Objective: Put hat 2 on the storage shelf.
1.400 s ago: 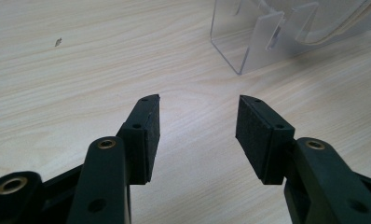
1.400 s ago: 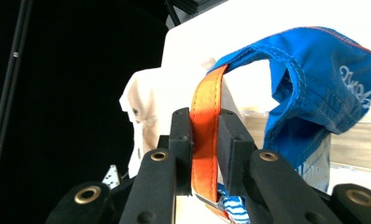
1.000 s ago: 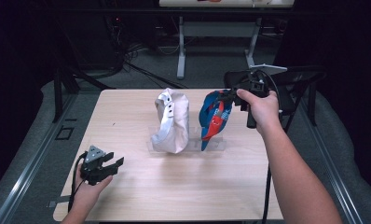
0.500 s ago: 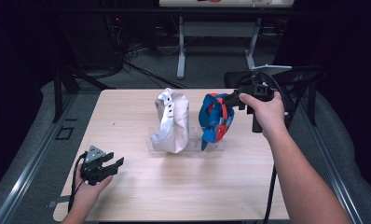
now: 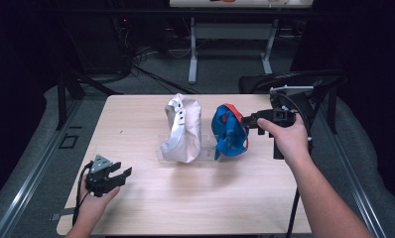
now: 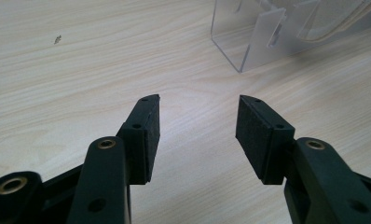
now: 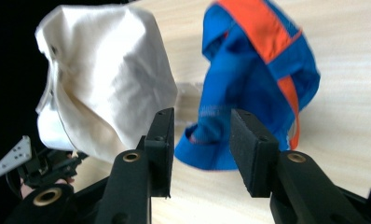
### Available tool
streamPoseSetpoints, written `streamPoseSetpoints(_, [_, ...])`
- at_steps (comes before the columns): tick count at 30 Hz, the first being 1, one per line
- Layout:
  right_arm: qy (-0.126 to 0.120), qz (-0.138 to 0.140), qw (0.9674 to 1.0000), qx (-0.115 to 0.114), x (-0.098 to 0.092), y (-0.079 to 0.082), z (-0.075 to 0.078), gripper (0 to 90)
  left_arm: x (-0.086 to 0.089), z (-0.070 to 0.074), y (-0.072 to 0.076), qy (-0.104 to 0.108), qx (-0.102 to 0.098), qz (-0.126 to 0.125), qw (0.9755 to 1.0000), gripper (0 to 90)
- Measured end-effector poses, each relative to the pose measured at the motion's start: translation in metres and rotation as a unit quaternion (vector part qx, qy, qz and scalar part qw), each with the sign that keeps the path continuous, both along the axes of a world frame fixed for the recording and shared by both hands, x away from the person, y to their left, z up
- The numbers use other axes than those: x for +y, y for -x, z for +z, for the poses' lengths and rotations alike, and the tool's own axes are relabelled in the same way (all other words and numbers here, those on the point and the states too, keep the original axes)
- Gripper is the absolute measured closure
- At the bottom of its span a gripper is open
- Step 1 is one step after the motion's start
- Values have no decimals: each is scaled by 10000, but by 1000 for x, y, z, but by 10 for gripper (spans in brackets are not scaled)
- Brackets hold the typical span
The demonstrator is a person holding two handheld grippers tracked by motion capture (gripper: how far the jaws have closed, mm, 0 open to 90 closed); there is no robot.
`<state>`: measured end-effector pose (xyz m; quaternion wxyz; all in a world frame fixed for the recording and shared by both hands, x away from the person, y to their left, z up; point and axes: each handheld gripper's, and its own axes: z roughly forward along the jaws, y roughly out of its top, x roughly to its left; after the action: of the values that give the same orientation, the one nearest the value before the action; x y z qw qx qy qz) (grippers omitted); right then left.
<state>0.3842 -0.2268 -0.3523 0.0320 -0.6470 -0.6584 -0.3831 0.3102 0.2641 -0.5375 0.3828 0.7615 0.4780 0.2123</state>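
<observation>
Right gripper [image 7: 200,144], jaws narrowly parted and empty, faces the blue hat [image 5: 229,131]; judged approach stage, closing next; left gripper [image 6: 197,135] rests wide on table [image 5: 136,114].

Left hand-held gripper [image 5: 117,174] low near the surface [image 5: 136,114], jaws apart; right hand-held gripper [image 5: 249,120] raised, jaws parted.

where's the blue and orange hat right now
In the high view the blue and orange hat stands right of centre on the table, on the clear rack beside the white hat, with the right gripper just off its right side.
</observation>
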Motion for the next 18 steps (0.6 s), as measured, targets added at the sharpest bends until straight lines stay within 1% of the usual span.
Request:
streamPoseSetpoints(2, [5, 18, 10000, 22, 2, 5, -9, 611, 0, 0, 0, -3, -1, 5, 10000, 503])
streamPoseSetpoints(6, [80, 73, 9999, -99, 6, 17, -24, 600, 1, 0, 0, -19, 0, -7, 10000, 502])
streamPoseSetpoints(9, [59, 87, 9997, -199, 10, 28, -42, 585, 1, -1, 0, -12, 14, 6, 10000, 501])
streamPoseSetpoints(12, [36, 159, 9996, -212, 12, 37, -59, 577, 0, -1, 0, -21, 11, 2, 10000, 501])
streamPoseSetpoints(13, [14, 143, 9996, -237, 12, 40, -65, 575, 0, -1, 0, -26, 10, 1, 10000, 501])
streamPoseSetpoints(16, [55, 142, 9995, -279, 12, 48, -80, 575, 0, -2, 0, -35, 18, 2, 10000, 501])
streamPoseSetpoints(18, [80, 121, 9993, -336, 11, 52, -87, 575, 0, -2, 0, -34, 3, 12, 10000, 500])
